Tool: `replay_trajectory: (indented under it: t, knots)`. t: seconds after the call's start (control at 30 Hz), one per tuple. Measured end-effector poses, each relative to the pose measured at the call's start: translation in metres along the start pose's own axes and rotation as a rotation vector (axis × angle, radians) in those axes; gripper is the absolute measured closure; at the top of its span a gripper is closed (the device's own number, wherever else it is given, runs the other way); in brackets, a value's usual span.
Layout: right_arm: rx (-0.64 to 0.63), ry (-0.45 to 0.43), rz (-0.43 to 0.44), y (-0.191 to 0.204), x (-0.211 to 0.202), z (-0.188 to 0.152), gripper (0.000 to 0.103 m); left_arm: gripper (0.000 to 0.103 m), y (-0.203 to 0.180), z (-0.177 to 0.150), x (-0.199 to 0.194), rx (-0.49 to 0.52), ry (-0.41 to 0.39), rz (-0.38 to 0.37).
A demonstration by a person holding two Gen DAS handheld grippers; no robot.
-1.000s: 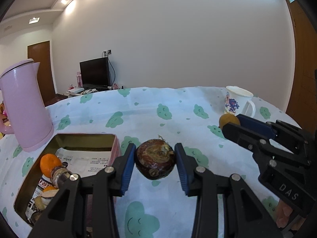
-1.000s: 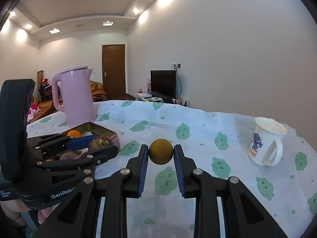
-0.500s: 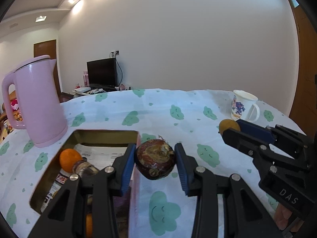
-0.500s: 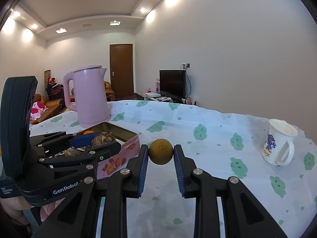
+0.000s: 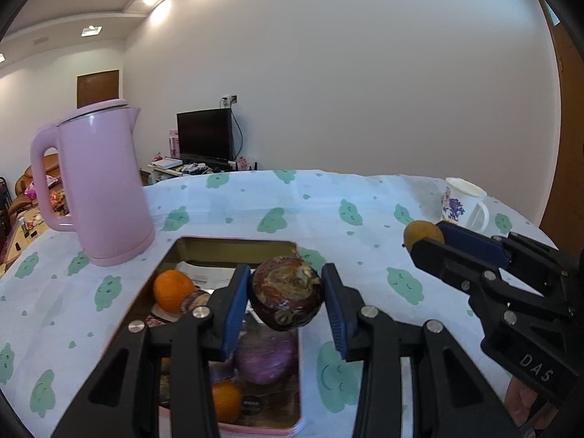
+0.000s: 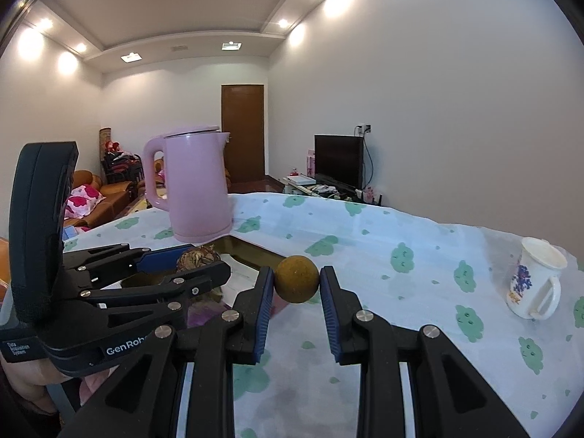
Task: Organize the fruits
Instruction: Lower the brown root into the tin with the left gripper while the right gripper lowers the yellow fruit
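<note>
1. Plainly, the left gripper (image 5: 286, 304) is clenched on a dark mottled fruit (image 5: 287, 298), held above the open tin (image 5: 233, 245) on the bench (image 5: 328, 197).
2. Its fingers (image 5: 233, 303) hide much of the tin's contents; an orange (image 5: 173, 289), a purple fruit (image 5: 264, 359) and a partly covered second orange (image 5: 226, 399) show.
3. The right gripper (image 6: 296, 294) grips a small brownish-yellow round fruit (image 6: 296, 284) above the cloth, beside the tin.
4. A pink kettle (image 5: 96, 186) stands behind the tin; a mug (image 6: 534, 283) sits well apart.
</note>
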State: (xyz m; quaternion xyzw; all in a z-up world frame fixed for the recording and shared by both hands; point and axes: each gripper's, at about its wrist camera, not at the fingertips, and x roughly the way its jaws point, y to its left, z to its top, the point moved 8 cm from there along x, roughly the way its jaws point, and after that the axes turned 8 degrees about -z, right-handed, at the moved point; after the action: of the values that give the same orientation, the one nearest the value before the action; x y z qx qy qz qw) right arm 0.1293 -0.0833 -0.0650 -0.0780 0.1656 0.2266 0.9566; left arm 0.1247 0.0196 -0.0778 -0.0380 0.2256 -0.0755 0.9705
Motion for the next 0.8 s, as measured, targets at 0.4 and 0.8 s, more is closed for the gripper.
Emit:
replay_trajectory:
  t: [0.4,0.8]
  knots:
    - [-0.026,-0.015,0.047,0.033,0.003,0.013,0.075,0.061,0.033,0.002,-0.016,-0.026,-0.011,0.054]
    - [-0.051,0.014,0.11,0.068,0.023,0.015,0.075,0.061,0.075,-0.005,-0.019,-0.053,0.014,0.138]
